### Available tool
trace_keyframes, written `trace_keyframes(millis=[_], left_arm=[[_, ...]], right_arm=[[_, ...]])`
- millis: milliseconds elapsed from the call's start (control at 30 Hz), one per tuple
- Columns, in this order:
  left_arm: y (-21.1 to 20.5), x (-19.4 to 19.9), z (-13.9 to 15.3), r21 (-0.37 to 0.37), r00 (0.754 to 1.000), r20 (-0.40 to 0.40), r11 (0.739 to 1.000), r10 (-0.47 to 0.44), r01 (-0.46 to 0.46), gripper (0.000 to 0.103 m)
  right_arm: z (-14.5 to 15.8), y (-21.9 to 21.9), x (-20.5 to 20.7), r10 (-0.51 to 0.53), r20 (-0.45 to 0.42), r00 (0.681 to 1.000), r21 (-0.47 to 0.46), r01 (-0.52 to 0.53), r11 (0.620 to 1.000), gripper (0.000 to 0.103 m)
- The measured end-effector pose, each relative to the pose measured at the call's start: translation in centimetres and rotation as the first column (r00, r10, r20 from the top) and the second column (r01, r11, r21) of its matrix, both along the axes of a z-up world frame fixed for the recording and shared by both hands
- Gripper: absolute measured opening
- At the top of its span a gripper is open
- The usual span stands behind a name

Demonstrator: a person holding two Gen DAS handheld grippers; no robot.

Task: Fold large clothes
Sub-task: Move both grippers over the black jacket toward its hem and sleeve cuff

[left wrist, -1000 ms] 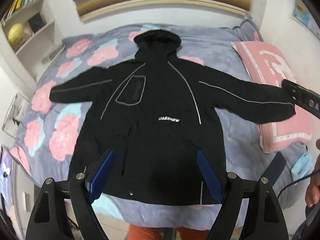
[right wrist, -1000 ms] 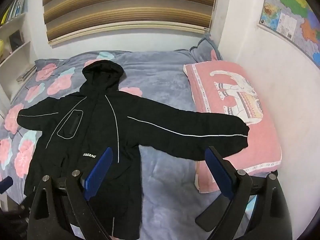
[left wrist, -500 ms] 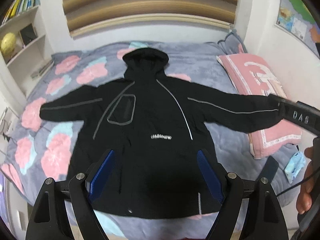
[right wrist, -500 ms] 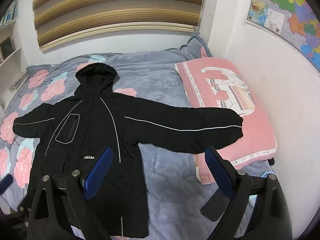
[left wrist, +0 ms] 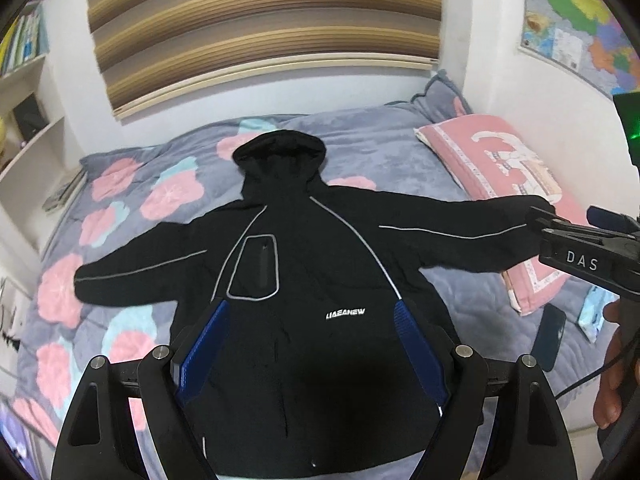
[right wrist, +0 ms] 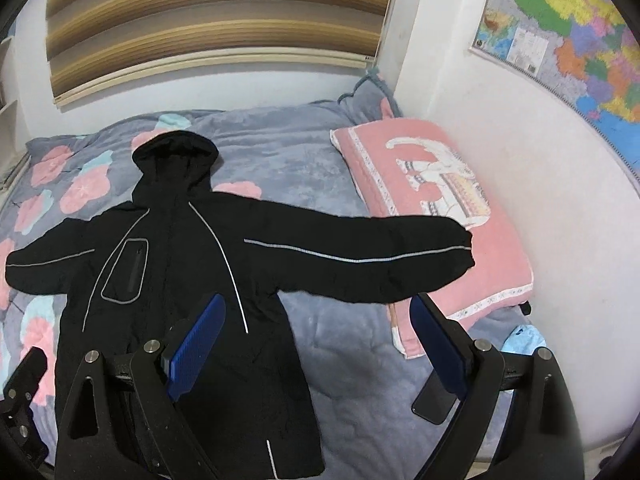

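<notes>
We hold the left tool (left wrist: 310,316) with its blue-padded fingers (left wrist: 204,350) spread wide; nothing lies between them and they touch nothing. It hangs above the lower front of the black hooded jacket (left wrist: 296,280). The right tool (right wrist: 316,320) is likewise spread wide and grips nothing, poised over the bed (right wrist: 352,380) between the jacket's body and the pink pillow (right wrist: 424,208). In the left wrist view we also see the right tool from the side at the frame's right edge, near the cuff of the jacket's outstretched sleeve, with part of a hand (left wrist: 612,372) below it.

The jacket lies face up and flat on the bed, hood toward the headboard wall, both sleeves stretched out sideways, hem at the near edge. The cuff on the pillow side rests on the pillow. Grey piping runs along the sleeves and chest, and white lettering sits on the front.

The bed carries a grey quilt with pink and pale blue flowers. A dark phone (left wrist: 550,338) and a light blue packet (left wrist: 598,312) lie near the bed's near right corner. A striped blind (right wrist: 216,20) hangs above the bed, a coloured map (right wrist: 560,28) covers the right wall, and shelves (left wrist: 28,132) stand at the left.
</notes>
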State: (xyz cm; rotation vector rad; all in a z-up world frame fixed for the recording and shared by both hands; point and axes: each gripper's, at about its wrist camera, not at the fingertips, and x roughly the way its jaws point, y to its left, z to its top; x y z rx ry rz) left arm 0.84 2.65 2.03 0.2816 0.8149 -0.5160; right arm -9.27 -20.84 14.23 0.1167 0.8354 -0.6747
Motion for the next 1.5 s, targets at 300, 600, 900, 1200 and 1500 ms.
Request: trace_keyframes(millis=[300,600,900,1200,1500], left_arm=[[-0.9,0.0,0.4,-0.026,0.999,-0.014,0.999,0.047,-0.048,0.084],[-3.9,-1.3,0.1,-0.058,0.992,-0.03,0.991,0.122,-0.124,0.084],[-8.1,-0.8,-0.1,-0.012,0.989,-0.02,0.989,0.149,-0.149,0.084],[-8.7,0.9,-2.8,0.041,0.982,-0.1,0.987,0.161,-0.158,0.084],[-8.6,2.5,-4.4,0.051,0.977,-0.157,0.989,0.146,-0.14,0.084]], right_arm=[[0.6,-0.6,1.8,0.067,0.003,0.998,0.003,-0.067,0.998,0.095],[0.4,-4.2,2.1,0.119,0.006,0.993,-0.025,-0.119,0.993,0.095],[-2.8,-10.4,2.7,0.108,-0.037,0.993,0.04,-0.106,0.994,0.095],[-5.1,-13.0,3.9,0.062,-0.061,0.996,0.081,-0.057,0.995,0.095],[-6.5,-14.1,3.4,0.018,-0.069,0.997,0.123,-0.009,0.992,0.095]])
